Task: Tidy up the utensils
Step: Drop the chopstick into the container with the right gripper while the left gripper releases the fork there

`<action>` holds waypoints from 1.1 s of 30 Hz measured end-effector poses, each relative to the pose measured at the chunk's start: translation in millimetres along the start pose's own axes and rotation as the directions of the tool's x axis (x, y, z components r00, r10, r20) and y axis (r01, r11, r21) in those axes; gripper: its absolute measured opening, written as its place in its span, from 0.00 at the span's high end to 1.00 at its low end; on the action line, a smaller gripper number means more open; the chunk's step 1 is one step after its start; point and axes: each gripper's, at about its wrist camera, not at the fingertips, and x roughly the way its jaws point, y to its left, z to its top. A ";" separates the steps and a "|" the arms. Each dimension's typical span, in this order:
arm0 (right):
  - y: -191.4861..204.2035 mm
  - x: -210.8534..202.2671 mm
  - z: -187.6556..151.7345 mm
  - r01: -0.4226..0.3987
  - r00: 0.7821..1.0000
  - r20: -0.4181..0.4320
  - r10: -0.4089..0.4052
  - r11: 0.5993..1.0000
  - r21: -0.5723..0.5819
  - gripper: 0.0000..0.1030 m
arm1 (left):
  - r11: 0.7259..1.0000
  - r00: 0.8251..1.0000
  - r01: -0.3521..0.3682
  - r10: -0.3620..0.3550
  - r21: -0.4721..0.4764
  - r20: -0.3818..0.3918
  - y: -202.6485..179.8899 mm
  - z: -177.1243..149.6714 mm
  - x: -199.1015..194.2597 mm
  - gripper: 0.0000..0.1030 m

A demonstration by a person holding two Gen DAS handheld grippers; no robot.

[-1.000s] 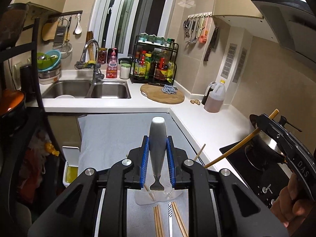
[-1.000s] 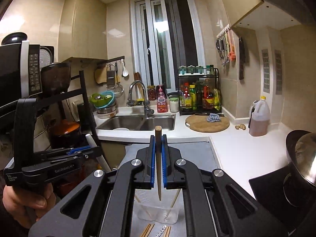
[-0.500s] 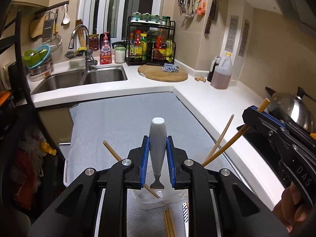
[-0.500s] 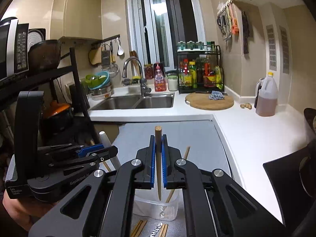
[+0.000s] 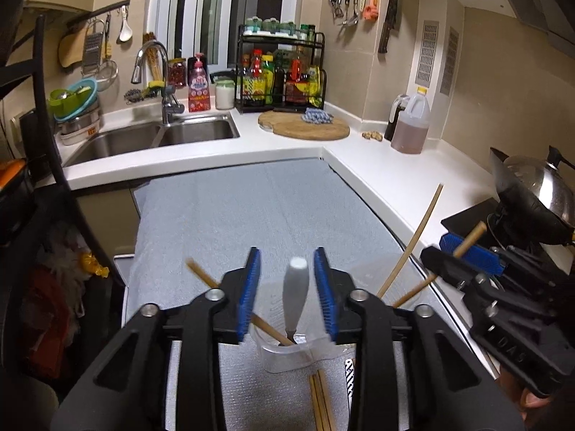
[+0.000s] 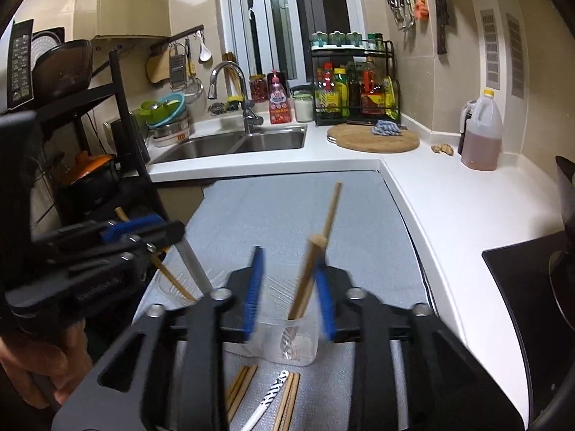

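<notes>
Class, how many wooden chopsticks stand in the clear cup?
3: a chopstick leaning left, a long one leaning right, and one between the right hand-held gripper's opening jaws. More may be hidden.

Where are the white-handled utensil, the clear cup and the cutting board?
White-handled utensil (image 5: 295,298): left wrist view, middle of handle.
Clear cup (image 5: 287,359): left wrist view, front wall.
Cutting board (image 6: 373,140): right wrist view, bare top.

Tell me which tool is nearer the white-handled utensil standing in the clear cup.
Left. The left tool straddles the white-handled utensil, jaws opening around it. The right tool sits beside it, around a chopstick.
</notes>
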 end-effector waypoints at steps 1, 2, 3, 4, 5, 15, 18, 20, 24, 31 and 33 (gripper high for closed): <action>-0.2 -2.3 -0.8 0.011 1.000 -0.003 -0.011 1.000 -0.002 0.64 | 1.000 1.000 -0.001 0.001 0.000 0.011 -0.2 1.1 -5.8 0.65; 0.1 -4.9 -1.2 0.018 1.000 -0.008 -0.018 1.000 -0.005 0.62 | 1.000 1.000 -0.003 0.003 0.002 0.026 -0.6 2.6 -15.5 0.65; 0.2 -7.3 -1.5 0.024 1.000 -0.013 -0.024 1.000 -0.007 0.61 | 1.000 0.999 -0.004 0.004 0.000 0.036 -1.0 3.5 -21.9 0.65; 0.0 -10.1 -1.8 0.031 0.999 -0.016 -0.031 1.000 -0.006 0.61 | 1.000 0.999 -0.004 0.004 -0.003 0.047 -0.8 4.6 -29.5 0.65; 0.0 -14.4 -2.0 0.035 0.999 -0.016 -0.035 0.999 -0.004 0.60 | 1.000 0.998 -0.003 0.003 -0.006 0.055 -0.7 5.5 -36.4 0.64; 0.2 -65.2 -5.0 0.055 0.998 0.037 -0.055 0.999 0.003 0.57 | 0.999 0.993 -0.022 0.026 -0.036 0.114 4.6 -16.4 -108.5 0.62; 1.0 -87.4 -10.9 0.053 0.996 0.068 -0.053 0.999 -0.001 0.57 | 0.998 0.994 -0.024 0.030 -0.056 0.106 9.3 -35.4 -121.5 0.62; 0.6 -103.7 -21.1 0.056 0.994 0.090 -0.055 0.998 -0.004 0.58 | 0.997 0.994 -0.030 0.037 -0.071 0.098 10.8 -50.6 -127.5 0.62; 2.5 -128.4 -47.3 0.058 0.993 0.102 -0.058 0.998 0.002 0.58 | 0.995 0.995 -0.053 0.060 -0.088 0.078 11.7 -87.0 -134.6 0.62; 1.3 -158.0 -109.9 0.048 0.996 0.074 -0.052 0.997 0.057 0.73 | 0.994 0.994 -0.084 0.088 -0.072 0.063 1.8 -149.6 -144.0 0.63; -0.3 -164.1 -132.5 0.019 0.998 0.062 -0.024 0.997 0.080 0.98 | 0.994 0.994 -0.092 0.095 -0.049 0.053 -3.1 -165.2 -144.2 0.66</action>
